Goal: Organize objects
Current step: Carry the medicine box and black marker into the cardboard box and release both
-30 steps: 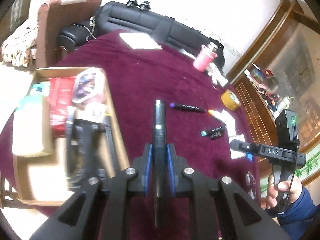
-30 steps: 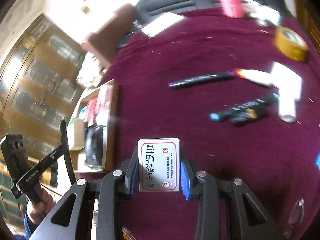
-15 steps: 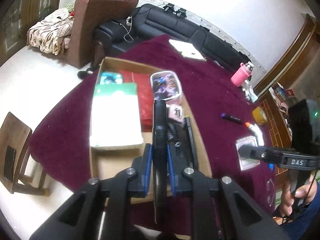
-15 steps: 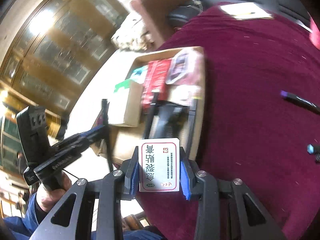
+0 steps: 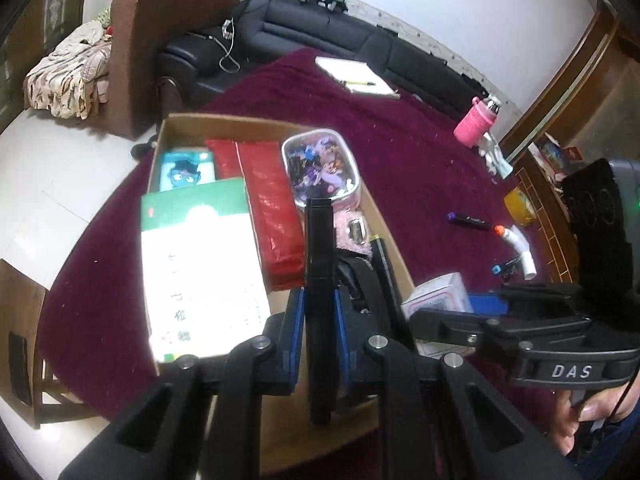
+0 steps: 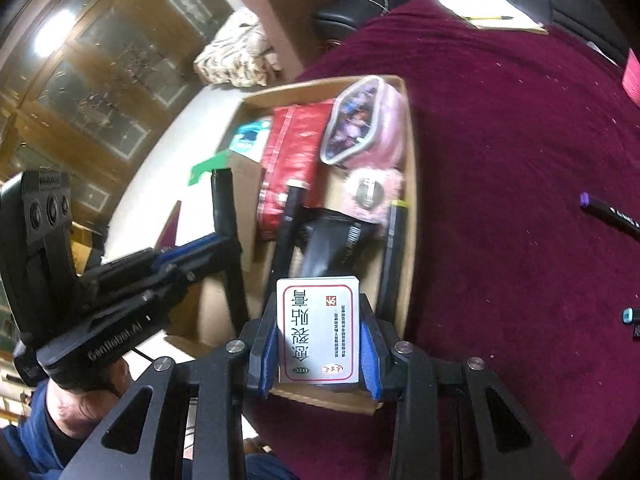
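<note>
A: The cardboard box (image 5: 384, 216) holds a green-white box (image 5: 196, 264), a red pouch (image 5: 268, 204) and a pink case (image 5: 320, 164).

B: The left gripper (image 5: 319, 312) clamps a black pen (image 5: 319, 248); the right gripper (image 6: 318, 344) clamps a white card box (image 6: 318, 328). Both are now above the cardboard box, closer than before.

This is a home, a living room. A long black sofa (image 5: 360, 40) runs along the white wall, and a brown armchair (image 5: 160, 40) stands beside it with a flowery blanket (image 5: 68, 76) on it. A big table with a dark red cloth (image 5: 400, 148) fills the middle. A tall wooden cabinet with glass doors (image 6: 100, 80) stands by the wall. A wooden chair (image 5: 20, 340) sits by the table on the white floor.
</note>
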The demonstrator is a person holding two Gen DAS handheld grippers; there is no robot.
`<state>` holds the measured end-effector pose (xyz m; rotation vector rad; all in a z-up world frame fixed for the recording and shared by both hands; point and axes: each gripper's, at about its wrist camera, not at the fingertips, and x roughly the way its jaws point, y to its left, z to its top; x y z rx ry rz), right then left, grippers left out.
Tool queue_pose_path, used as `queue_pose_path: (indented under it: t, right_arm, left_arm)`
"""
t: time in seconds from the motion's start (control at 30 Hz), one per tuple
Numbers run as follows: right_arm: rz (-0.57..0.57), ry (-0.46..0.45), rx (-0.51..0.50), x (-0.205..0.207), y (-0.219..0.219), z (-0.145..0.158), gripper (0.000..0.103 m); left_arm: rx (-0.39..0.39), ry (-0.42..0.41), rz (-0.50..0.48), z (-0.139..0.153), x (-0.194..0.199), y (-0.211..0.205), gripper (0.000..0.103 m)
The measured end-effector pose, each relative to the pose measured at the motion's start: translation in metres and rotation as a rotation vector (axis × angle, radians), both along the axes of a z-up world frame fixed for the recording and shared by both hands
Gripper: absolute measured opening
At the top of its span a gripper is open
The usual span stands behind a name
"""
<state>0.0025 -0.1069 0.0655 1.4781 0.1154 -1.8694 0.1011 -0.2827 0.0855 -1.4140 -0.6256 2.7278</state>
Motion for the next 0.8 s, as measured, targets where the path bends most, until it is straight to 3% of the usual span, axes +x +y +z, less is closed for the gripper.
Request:
queue_pose_path:
  t: [0.27, 0.5, 0.53, 0.6, 0.8]
  right_arm:
    - [-0.011, -0.031, 0.076, 0.006, 0.002, -0.024, 0.038]
    - [-0.007, -0.035, 0.096, 0.009, 0.000, -0.029, 0.039]
    - [-0.008, -0.031, 0.098, 0.009, 0.001, -0.027, 0.041]
    - [-0.015, -0.028, 0.090, 0.008, 0.004, -0.023, 0.054]
    - [-0.060, -0.018, 0.021, 0.004, 0.025, -0.008, 0.059]
  left_arm:
    - [-0.017, -0.056, -0.040, -0.018, -0.012, -0.001, 0.015]
    - [-0.050, -0.052, -0.073, -0.018, -0.010, 0.005, 0.016]
    - [-0.039, -0.051, -0.071, -0.017, -0.008, 0.004, 0.017]
    - [-0.022, -0.041, -0.067, -0.014, -0.006, 0.002, 0.021]
    - [-0.013, -0.005, -0.059, -0.003, 0.001, 0.004, 0.035]
